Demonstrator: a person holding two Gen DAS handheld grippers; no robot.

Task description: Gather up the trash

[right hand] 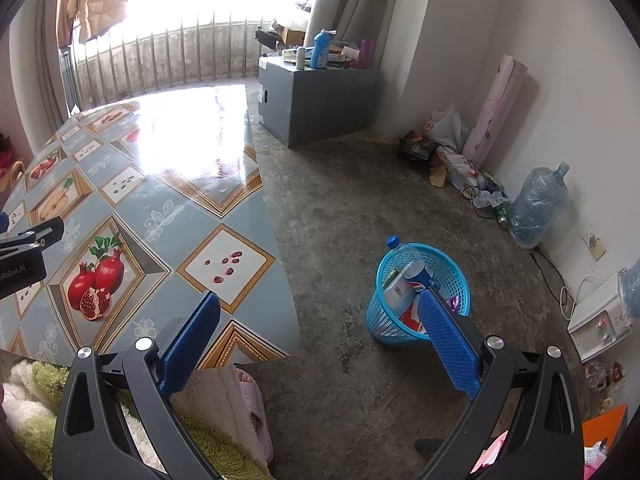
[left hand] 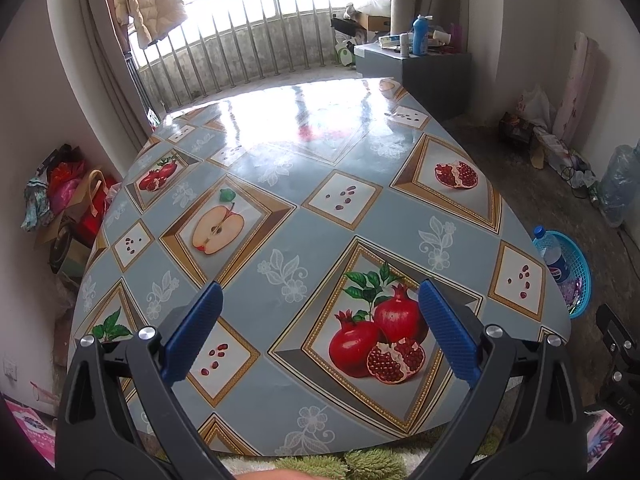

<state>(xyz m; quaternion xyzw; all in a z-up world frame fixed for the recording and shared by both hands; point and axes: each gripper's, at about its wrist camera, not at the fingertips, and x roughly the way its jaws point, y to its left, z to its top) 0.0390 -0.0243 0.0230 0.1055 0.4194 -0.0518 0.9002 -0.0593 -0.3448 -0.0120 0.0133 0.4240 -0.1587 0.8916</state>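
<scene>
Both grippers, left gripper (left hand: pixel 318 332) and right gripper (right hand: pixel 320 344), spread and empty; table (left hand: pixel 360 208) bare; basket (right hand: pixel 378 312) right holds bottle (right hand: pixel 412 268). Scan floor next.

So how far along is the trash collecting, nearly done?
It looks close to finished. Done: the blue basket on the floor beside the table already holds a plastic bottle and other wrappers, and no loose trash shows on the tabletop. In hand: nothing; the left tongs and right tongs are both open and empty. Left: possibly the clutter along the far wall.
</scene>
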